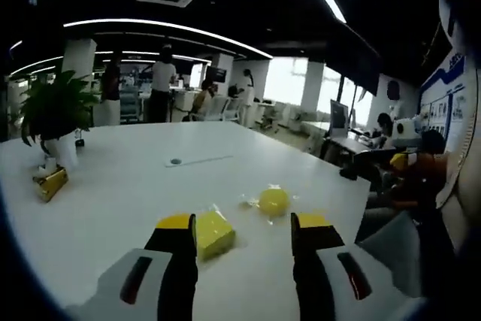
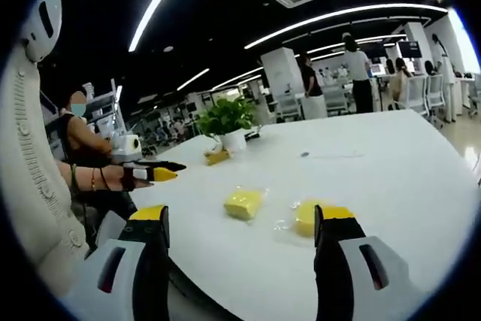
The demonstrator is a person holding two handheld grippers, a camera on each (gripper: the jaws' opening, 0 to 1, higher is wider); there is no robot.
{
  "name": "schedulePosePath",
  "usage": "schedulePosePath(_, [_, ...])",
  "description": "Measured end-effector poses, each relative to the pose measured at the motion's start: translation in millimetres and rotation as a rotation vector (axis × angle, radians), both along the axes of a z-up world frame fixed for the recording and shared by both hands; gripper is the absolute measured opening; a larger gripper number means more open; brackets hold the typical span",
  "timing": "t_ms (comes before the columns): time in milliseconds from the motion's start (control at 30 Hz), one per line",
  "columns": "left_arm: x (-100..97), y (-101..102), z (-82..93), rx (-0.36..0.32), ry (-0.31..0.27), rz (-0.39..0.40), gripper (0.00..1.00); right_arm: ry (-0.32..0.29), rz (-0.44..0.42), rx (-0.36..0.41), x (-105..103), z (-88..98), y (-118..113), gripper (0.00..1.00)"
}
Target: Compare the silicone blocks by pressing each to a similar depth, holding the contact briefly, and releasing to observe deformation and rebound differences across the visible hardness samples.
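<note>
Two yellow silicone blocks in clear wrap lie on the white table (image 1: 113, 186). In the left gripper view, the square block (image 1: 214, 232) sits just inside my left jaw and the round block (image 1: 273, 201) lies further ahead to the right. My left gripper (image 1: 244, 234) is open above the table's near edge and touches neither. The right gripper view has the square block (image 2: 243, 202) ahead and the round block (image 2: 304, 217) close beside the right jaw. My right gripper (image 2: 242, 214) is open and holds nothing. A yellow-tipped gripper (image 2: 154, 173), held by a hand with bracelets, comes in from the left.
A potted plant (image 1: 52, 110) and a small yellow-gold object (image 1: 49, 183) stand at the table's far end. A tall white figure (image 2: 30, 148) rises close by the table's edge. A seated person (image 1: 421, 174) is beside the table. Several people and desks are far behind.
</note>
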State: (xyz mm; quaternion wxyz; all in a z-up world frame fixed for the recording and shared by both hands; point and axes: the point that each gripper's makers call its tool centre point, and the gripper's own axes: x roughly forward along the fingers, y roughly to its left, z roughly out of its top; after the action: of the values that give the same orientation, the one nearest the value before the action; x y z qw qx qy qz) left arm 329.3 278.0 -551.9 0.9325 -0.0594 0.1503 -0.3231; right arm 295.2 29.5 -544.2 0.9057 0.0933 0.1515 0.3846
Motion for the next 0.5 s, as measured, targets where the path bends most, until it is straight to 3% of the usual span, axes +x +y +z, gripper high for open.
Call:
schedulePosePath(300, [-27.2, -13.1, 3.4, -0.054, 0.022, 0.002, 0.57, -0.014, 0.023, 0.04, 1.4, 6.3, 0.3, 0.72])
schedulePosePath(500, [-27.8, -22.2, 7.1, -0.081, 0.035, 0.0, 0.66, -0.009, 0.026, 0.043, 3.0, 2.9, -2.3, 0.7])
